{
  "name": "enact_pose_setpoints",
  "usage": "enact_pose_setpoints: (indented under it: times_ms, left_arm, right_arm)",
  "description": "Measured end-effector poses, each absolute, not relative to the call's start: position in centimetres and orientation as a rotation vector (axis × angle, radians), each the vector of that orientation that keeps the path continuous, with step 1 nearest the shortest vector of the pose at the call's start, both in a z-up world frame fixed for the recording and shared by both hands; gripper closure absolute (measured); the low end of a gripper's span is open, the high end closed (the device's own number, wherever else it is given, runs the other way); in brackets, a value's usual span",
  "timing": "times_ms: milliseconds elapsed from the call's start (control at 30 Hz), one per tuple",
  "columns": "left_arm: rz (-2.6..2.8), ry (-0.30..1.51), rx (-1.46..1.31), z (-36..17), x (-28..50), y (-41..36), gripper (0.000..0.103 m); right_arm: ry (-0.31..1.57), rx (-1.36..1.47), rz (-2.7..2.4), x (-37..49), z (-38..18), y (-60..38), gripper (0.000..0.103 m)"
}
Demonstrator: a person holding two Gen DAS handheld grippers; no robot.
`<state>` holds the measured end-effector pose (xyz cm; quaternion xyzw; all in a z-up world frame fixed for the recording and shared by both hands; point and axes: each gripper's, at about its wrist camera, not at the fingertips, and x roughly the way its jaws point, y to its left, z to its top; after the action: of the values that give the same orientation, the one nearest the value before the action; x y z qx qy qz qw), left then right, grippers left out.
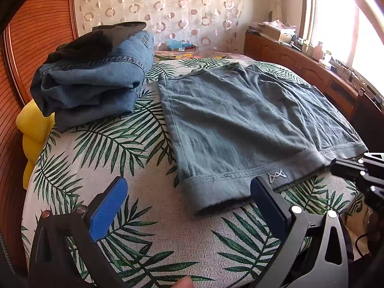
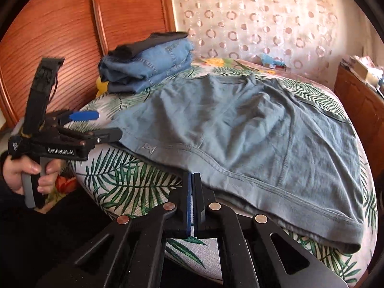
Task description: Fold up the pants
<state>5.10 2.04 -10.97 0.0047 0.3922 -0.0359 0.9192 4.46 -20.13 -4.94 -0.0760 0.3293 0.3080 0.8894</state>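
Grey-green pants point(image 2: 252, 129) lie flat; right gripper point(image 2: 193, 180) is pinched shut at the hem (hold on cloth unclear), left gripper point(image 1: 189, 192) gapes empty, so a one-sided lift could skew the fold.

bare bedspread point(image 1: 148, 216) left of pants point(image 1: 240, 124); folded stack point(image 1: 96, 76) blocks far-left.
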Motion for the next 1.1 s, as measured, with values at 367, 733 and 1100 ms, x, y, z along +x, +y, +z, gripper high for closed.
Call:
enact_pose_setpoints:
  times_ms: [367, 733, 1100]
  left_arm:
    - [-0.084, 0.810, -0.007, -11.2, 5.4, 2.4, 0.004]
    - [-0.091, 0.832, -0.027, -11.7, 5.8, 2.9, 0.016]
    - [-0.093, 0.826, -0.014, -11.9, 5.8, 2.8, 0.015]
  right_arm:
    - [0.628, -0.124, 0.395, 4.2, -3.7, -26.5, 0.079]
    - [0.714, -0.032, 0.121, 5.3, -6.9, -35.1, 0.070]
    - [0.668, -0.015, 0.170, 7.8, -4.3, -35.3, 0.069]
